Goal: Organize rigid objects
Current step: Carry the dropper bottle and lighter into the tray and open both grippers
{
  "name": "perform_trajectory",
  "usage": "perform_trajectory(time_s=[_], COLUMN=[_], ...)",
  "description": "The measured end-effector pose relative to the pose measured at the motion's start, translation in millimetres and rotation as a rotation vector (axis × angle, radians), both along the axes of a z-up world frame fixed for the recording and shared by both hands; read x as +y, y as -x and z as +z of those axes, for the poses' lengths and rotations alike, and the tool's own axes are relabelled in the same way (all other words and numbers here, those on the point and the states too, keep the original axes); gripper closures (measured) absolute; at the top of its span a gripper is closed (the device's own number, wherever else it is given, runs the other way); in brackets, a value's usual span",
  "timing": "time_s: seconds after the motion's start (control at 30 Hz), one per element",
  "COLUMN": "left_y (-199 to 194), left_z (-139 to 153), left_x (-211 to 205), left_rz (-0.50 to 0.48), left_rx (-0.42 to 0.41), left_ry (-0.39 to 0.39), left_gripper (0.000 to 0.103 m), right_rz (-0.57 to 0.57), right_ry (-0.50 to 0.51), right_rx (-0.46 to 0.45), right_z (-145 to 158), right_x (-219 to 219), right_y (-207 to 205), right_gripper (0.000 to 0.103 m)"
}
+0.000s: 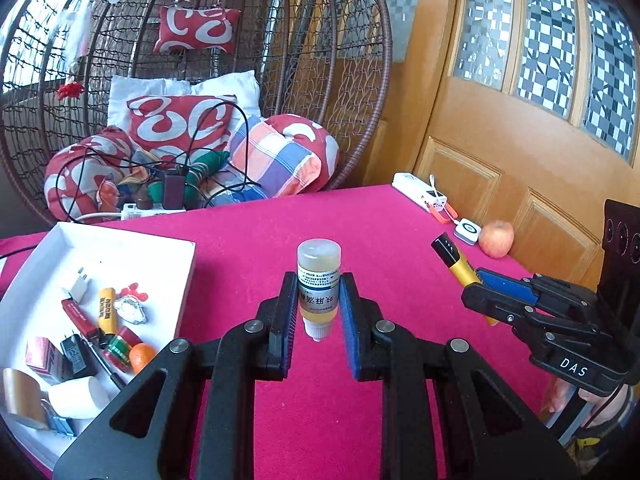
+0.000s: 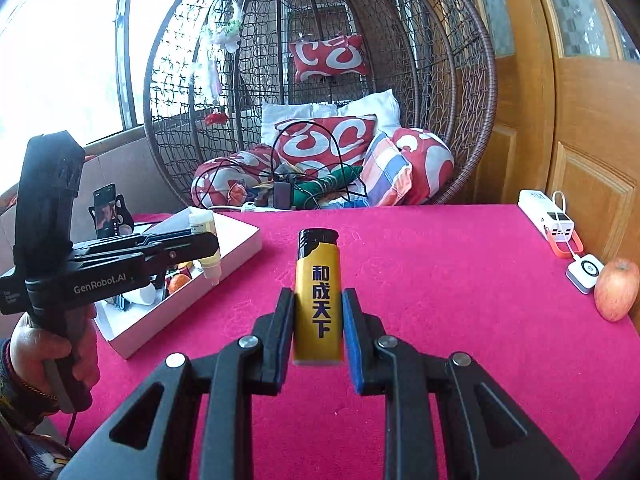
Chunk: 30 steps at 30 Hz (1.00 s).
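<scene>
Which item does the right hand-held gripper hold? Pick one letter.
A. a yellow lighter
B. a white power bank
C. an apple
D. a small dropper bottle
A: in the right wrist view the right hand-held gripper is shut on the yellow lighter, while the bottle sits in the left hand-held gripper, and the apple and power bank lie on the table.

The left gripper [image 1: 319,308] clamps a small bottle [image 1: 319,280] of yellowish liquid, cap end pointing back toward the camera, above the pink tablecloth [image 1: 256,240]. To its left sits a white box [image 1: 120,240] holding small items. To its right, the right gripper [image 1: 480,288] pinches a yellow lighter [image 1: 456,258], with an apple [image 1: 496,239] beyond.
</scene>
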<state>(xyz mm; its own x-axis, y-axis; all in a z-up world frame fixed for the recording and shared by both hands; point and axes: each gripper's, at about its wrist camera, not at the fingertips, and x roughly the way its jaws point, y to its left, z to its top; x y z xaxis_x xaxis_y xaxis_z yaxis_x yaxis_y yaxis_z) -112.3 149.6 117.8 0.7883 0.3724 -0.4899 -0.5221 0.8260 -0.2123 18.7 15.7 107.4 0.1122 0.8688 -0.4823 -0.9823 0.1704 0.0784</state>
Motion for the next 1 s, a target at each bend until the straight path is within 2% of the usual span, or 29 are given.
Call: perform_trajectory(time_s=[0.37, 0.63, 0.77, 1.0], left_y=[56.3, 109.6, 138.5, 163.8], left_z=[6.3, -0.1, -15.6, -44.5], left_x=[32.8, 74.8, 101.0, 125.1], left_rz=[0.129, 0.288, 0.376, 0.454], left_rx=[-0.06, -0.067, -0.057, -0.048], left_ry=[0.01, 0.035, 0.095, 0.192], left_gripper=[0.083, 0.083, 0.083, 0.083], right_rz=[0.091, 0.205, 0.266, 0.34], right_ry=[-0.018, 0.012, 0.043, 0.128], right_rx=[0.013, 0.041, 0.059, 0.145], right_z=[17.2, 20.5, 13.9, -18.5], right_x=[36.7, 88.2, 120.2, 179.7], right_y=[29.0, 66.5, 92.0, 130.3], right_gripper=[0.08, 0.08, 0.08, 0.08])
